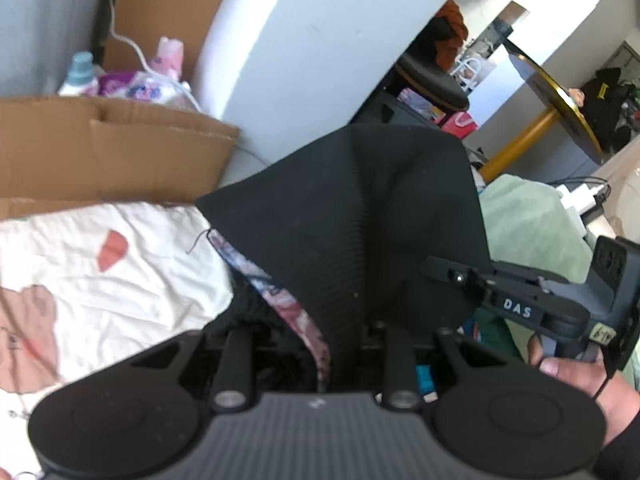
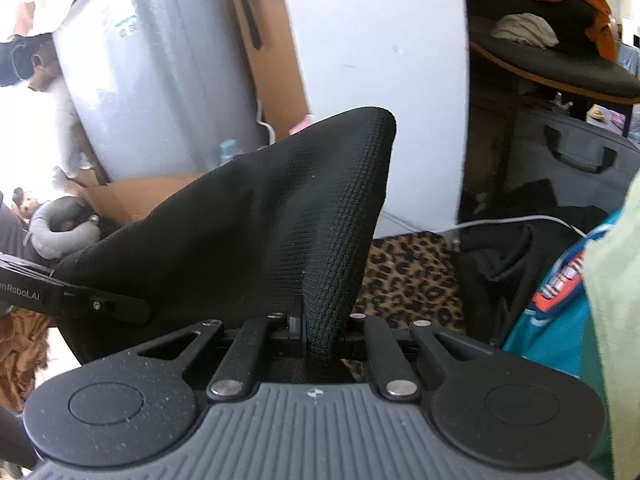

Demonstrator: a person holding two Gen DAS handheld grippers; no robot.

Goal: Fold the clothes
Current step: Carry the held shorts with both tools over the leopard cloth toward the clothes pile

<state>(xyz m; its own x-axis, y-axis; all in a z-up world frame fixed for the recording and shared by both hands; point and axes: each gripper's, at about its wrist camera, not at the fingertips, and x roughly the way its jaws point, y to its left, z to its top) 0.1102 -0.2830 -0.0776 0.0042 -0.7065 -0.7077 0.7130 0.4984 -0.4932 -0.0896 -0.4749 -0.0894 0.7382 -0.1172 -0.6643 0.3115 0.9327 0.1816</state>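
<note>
Right tool (image 2: 320, 332) clamps black garment (image 2: 260, 220) edge.

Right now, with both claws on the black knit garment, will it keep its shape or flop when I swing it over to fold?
Likely floppy: the black knit garment drapes and creases between the left claw and right claw. Probably light, since it stands in a soft peak above each grip. The ribbed weave looks grippy, so slipping seems unlikely, though loose edges may trail onto the white printed sheet.

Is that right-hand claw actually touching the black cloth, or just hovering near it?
Touching. In the right wrist view the black cloth runs down into the right gripper, whose jaws are shut on a bunched fold with no gap visible.
</note>
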